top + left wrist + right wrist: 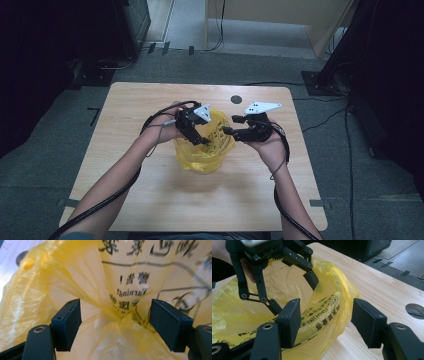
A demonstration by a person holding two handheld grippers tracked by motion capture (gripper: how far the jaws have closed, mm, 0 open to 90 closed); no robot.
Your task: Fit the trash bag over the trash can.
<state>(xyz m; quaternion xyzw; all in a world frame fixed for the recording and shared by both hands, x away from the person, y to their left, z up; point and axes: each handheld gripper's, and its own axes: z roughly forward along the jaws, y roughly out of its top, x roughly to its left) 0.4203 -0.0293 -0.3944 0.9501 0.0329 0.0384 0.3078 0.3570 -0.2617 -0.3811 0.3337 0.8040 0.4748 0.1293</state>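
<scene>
A crumpled yellow plastic bag (204, 152) with black printed text stands open in the middle of the wooden table (150, 195). My left gripper (201, 139) dips into the bag's mouth from the left. In the left gripper view it (116, 320) is open, with a bunched fold of the bag (75, 277) lying between the pads, unpinched. My right gripper (226, 131) is at the bag's right rim. It (328, 315) is open, with the bag's printed wall (322, 315) passing between its pads. In the right gripper view the left gripper (293, 293) hangs over the bag's inside.
A round hole (236, 99) is in the tabletop just behind the bag, also seen as the hole (415, 310) at the right. Cables trail from both grippers toward the table's near edge. Dark equipment stands on the floor beyond the table, and cables lie there.
</scene>
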